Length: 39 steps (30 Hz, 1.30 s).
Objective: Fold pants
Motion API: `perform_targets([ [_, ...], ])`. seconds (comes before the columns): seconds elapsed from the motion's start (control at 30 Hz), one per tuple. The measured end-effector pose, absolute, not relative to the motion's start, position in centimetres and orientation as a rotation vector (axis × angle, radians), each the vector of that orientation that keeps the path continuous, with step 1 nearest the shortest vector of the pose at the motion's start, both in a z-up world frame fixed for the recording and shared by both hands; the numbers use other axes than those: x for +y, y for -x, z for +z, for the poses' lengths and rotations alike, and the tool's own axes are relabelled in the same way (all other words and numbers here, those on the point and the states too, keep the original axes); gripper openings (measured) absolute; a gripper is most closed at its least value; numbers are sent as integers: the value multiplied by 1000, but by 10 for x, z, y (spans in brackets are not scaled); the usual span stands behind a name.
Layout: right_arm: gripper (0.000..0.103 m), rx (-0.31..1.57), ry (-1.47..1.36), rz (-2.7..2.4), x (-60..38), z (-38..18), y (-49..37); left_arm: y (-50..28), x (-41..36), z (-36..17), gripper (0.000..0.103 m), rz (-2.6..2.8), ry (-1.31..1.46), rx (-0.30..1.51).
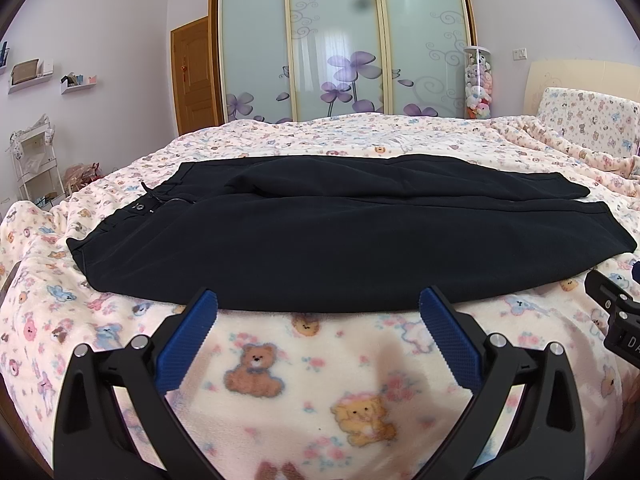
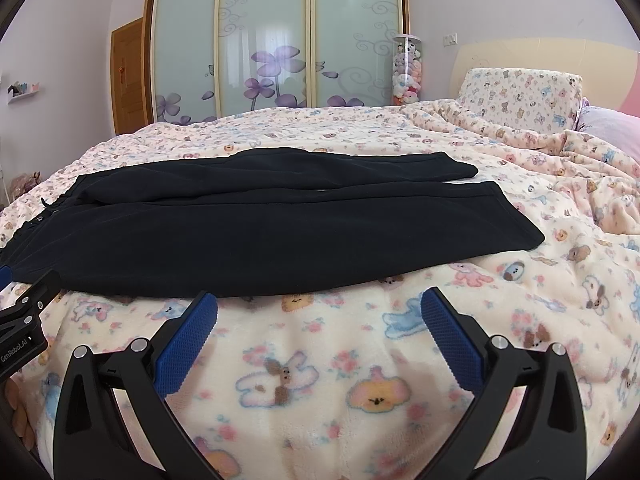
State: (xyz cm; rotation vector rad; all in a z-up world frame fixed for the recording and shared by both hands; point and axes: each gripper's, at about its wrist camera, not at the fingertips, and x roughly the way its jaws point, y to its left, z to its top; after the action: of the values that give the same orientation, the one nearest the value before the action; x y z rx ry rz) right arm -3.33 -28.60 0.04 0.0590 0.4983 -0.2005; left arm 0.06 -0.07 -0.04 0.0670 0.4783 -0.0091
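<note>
Left wrist view: the left gripper (image 1: 318, 300) hangs released, blue pads spread wide just short of the near edge of the black pants (image 1: 340, 236), which lie flat across the teddy-print blanket (image 1: 280, 380), waistband to the left.

Right wrist view: the right gripper (image 2: 319, 300) is likewise released, empty, near the pants (image 2: 260, 232) on the blanket (image 2: 340, 360).

The left hand-held gripper (image 1: 318, 300) and right hand-held gripper (image 2: 319, 300) hover side by side, jaws spread wide.
</note>
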Motion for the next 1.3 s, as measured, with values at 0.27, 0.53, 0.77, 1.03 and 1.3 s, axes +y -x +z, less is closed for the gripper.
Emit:
perform_targets([
  [0.27,102,499,-59,-201,-286,0,33,-1,-1,0,101,-9,-67,479],
  [0.53,102,499,-60,-200,-287,1,33,-1,-1,0,101,-9,-67,479],
  [0.77,102,492,-60,-187,-288,3,32,1,1,-2,101,-25,-73,471],
  [1.03,102,483,-29,-155,-293,22,27,-1,-18,19,101,-13,-160,447],
  [1.3,102,574,-139,-66,-325,55,3,-16,-20,63,101,4,-71,363],
])
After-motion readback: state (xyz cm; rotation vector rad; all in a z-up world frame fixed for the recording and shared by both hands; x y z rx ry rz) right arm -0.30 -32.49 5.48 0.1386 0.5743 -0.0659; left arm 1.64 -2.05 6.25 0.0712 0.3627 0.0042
